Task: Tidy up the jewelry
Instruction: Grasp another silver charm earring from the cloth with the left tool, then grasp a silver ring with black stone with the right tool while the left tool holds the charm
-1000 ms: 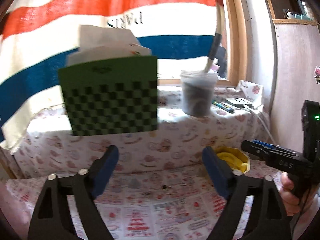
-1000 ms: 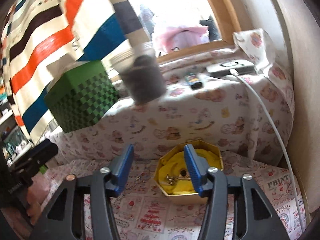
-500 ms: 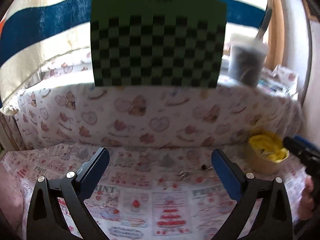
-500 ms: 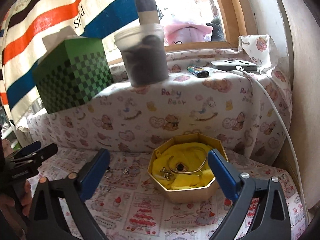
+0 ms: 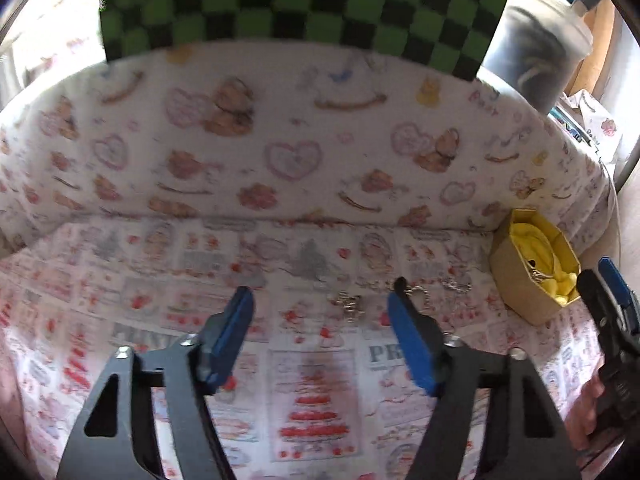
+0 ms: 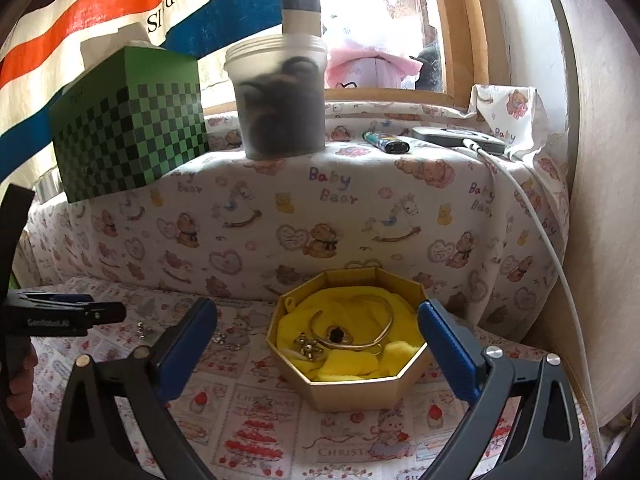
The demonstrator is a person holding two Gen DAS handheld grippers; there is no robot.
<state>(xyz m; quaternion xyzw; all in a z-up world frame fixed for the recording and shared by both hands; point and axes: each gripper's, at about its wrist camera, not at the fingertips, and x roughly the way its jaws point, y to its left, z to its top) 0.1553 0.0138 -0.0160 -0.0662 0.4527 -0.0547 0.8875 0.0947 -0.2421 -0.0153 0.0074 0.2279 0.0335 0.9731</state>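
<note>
— Where's the jewelry relative to the left gripper (image 5: 320, 332)?

— Small silver pieces (image 5: 350, 304) lie on the printed cloth (image 5: 312, 400) at about one o'clock from its tips, near the right finger. Its jaws are closing, nothing between them.

— And the right gripper (image 6: 316, 344)?

— Spread wide, empty. The gold box (image 6: 352, 390) sits between its fingers, toward twelve o'clock, with a bangle (image 6: 352, 326) on yellow lining.

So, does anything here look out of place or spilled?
Yes: a few small metal jewelry pieces lie loose on the printed cloth, left of the gold octagonal box, while a bangle and other trinkets already sit inside it. Nothing looks damaged.
</note>
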